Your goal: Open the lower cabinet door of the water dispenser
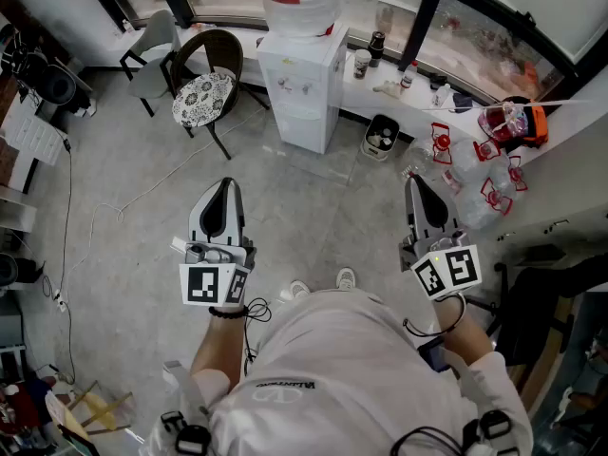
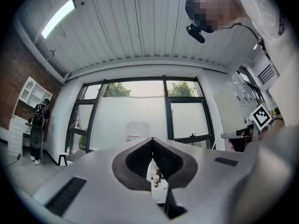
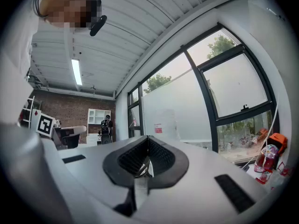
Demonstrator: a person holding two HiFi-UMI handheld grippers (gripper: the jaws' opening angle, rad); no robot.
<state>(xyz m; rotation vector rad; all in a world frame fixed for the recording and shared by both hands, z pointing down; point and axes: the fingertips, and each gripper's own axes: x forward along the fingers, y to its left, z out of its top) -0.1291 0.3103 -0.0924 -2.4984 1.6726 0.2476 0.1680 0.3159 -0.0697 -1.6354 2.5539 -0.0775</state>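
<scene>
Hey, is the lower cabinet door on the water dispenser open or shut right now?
Shut. In the head view the lower cabinet door sits flush with the front of the water dispenser; no gap shows.

This looks like a casual office or studio workroom. It has a bare grey concrete floor (image 1: 142,188), tall dark-framed windows (image 2: 140,111), a brick wall (image 3: 65,108) with white shelving (image 3: 96,118), a ceiling strip light (image 2: 58,17), a bottled water dispenser (image 1: 302,88), a round-backed chair (image 1: 204,88) and a waste bin (image 1: 382,137).
</scene>
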